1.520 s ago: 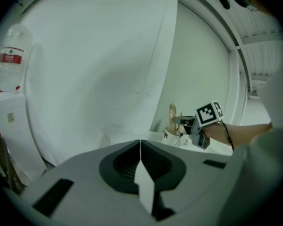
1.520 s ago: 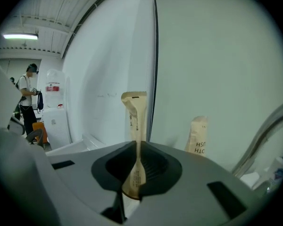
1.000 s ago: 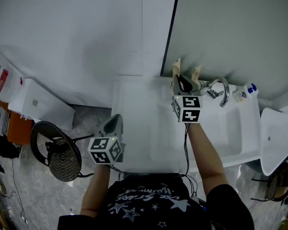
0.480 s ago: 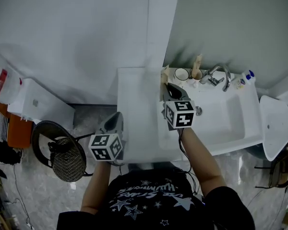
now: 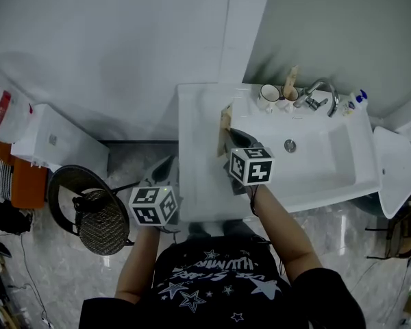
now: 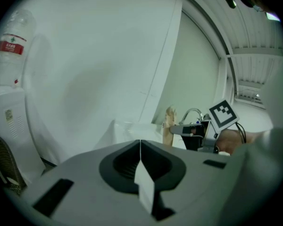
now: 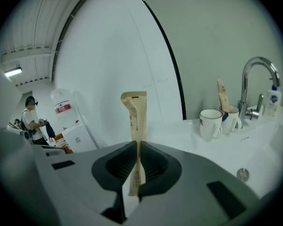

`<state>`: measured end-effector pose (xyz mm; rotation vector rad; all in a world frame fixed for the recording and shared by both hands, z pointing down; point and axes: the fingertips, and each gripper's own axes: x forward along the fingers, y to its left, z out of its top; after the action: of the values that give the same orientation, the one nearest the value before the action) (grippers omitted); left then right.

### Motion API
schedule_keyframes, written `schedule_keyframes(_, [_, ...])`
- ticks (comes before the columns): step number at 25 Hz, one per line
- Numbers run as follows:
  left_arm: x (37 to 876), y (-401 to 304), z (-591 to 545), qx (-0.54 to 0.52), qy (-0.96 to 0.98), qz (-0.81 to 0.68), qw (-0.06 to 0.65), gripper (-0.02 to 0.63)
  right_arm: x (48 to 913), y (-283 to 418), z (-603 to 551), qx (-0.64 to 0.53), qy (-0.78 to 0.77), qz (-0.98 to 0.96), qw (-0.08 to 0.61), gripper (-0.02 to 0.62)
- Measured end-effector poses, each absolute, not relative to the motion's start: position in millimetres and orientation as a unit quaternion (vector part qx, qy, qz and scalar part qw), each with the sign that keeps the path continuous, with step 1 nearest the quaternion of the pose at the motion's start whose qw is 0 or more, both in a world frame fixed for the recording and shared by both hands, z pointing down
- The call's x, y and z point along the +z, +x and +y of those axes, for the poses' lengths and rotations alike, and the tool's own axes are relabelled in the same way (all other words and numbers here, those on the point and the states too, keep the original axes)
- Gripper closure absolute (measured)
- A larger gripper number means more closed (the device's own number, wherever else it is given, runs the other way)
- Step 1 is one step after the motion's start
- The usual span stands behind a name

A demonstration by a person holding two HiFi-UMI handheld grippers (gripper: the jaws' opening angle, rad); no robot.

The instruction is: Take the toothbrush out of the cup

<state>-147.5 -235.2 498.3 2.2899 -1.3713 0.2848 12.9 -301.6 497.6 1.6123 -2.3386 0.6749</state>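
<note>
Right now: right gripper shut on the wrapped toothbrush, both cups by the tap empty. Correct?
Half right. The right gripper is shut on the wrapped toothbrush, but only the left cup is empty; the cup nearer the tap holds a second packet, per the right gripper view.

White wall (image 5: 109, 53), sink unit (image 5: 198, 149), grey floor (image 5: 127, 157), poss. mesh stool (image 5: 99, 228).

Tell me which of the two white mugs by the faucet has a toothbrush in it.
The mug nearer the faucet: a paper-wrapped toothbrush stands in it. The other mug, farther from the faucet, looks empty.
</note>
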Motion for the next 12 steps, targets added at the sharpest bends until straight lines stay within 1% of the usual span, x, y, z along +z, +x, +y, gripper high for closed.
schedule_keyframes(6, [509, -162, -228, 0.109, 0.830, -0.492, 0.238, 0.586, 534, -21, -287, 0.311, 0.514, -0.791, 0.119, 0.561])
schedule_keyframes(12, [518, -174, -225, 0.118, 0.829, -0.489, 0.244, 0.586, 572, -40, -276, 0.399, 0.497, -0.763, 0.112, 0.563])
